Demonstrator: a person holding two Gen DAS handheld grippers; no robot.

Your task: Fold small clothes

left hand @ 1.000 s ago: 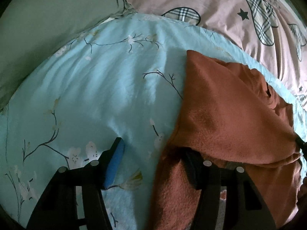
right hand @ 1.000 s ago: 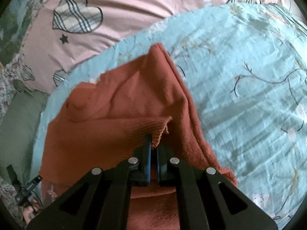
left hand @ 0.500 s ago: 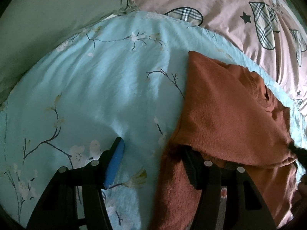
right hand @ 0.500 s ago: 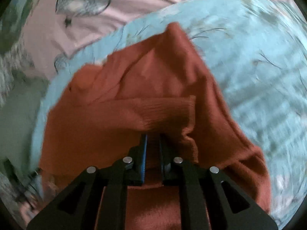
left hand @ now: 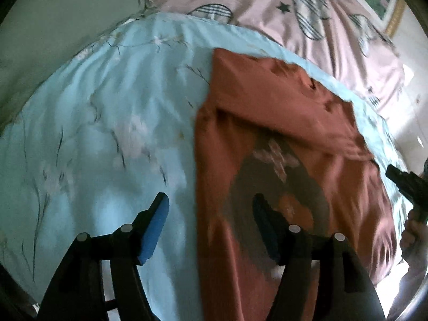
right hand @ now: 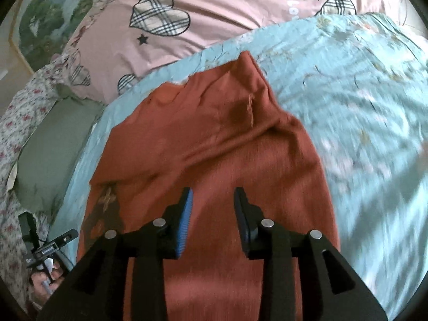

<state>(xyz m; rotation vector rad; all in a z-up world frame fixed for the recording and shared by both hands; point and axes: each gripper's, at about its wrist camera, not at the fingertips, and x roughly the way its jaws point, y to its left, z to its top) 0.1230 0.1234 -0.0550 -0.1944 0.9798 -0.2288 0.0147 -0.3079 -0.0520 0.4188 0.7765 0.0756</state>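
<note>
A small rust-orange sweater [left hand: 281, 123] lies on a light blue floral sheet [left hand: 107, 123], with a sleeve folded across its chest and a dark print [left hand: 278, 171] showing on the front. It also fills the middle of the right wrist view [right hand: 214, 144]. My left gripper [left hand: 211, 208] is open and empty, straddling the sweater's left edge just above it. My right gripper [right hand: 212, 200] is open and empty, above the sweater's lower body. The right gripper's tip [left hand: 404, 182] shows at the right edge of the left wrist view.
The blue sheet [right hand: 361, 107] covers a bed. A pink duvet with plaid hearts [right hand: 214, 21] lies beyond it. A grey-green pillow [right hand: 50, 149] sits at the left. The left gripper's handle and the hand holding it [right hand: 45, 256] are at the lower left.
My right gripper opened and let go of the sweater's sleeve cuff, which now lies folded across the chest. Both grippers pulled back and up; the left stayed open.
</note>
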